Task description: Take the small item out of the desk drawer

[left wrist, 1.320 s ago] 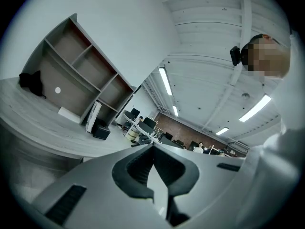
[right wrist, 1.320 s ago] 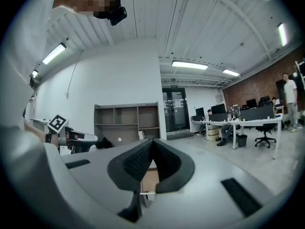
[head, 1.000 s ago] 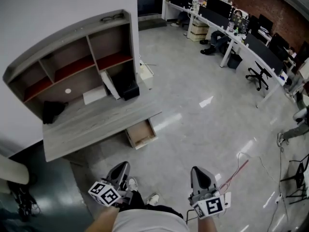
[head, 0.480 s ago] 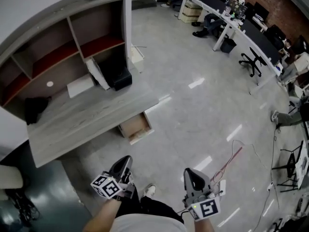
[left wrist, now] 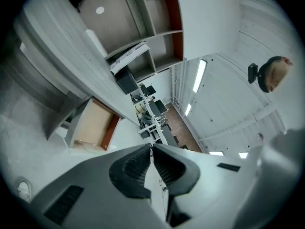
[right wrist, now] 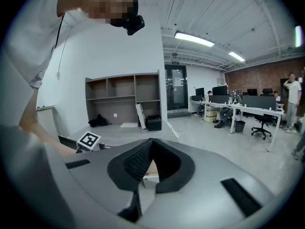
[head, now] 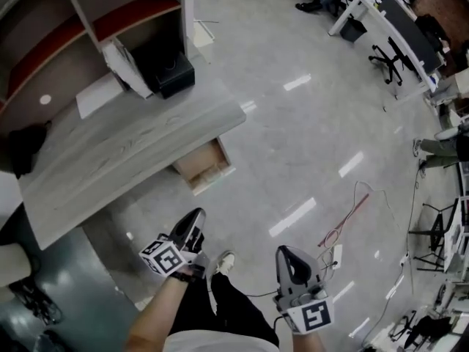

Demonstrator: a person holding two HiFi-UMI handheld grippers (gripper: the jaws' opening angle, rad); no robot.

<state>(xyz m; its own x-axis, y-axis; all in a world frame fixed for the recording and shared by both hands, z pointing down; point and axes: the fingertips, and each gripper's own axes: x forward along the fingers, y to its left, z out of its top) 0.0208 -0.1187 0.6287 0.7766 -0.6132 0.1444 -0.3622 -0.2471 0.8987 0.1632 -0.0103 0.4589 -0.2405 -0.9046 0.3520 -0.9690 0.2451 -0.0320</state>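
My left gripper and right gripper both have their jaws pressed together, empty, well short of the drawer. It hangs open beneath the tabletop; I cannot make out the small item inside.

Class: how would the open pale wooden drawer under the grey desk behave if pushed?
The open pale wooden drawer has flat board walls, so probably stiff. Set under the grey wood-grain desk, it likely slides straight in. Its floor looks mostly bare: probably light.
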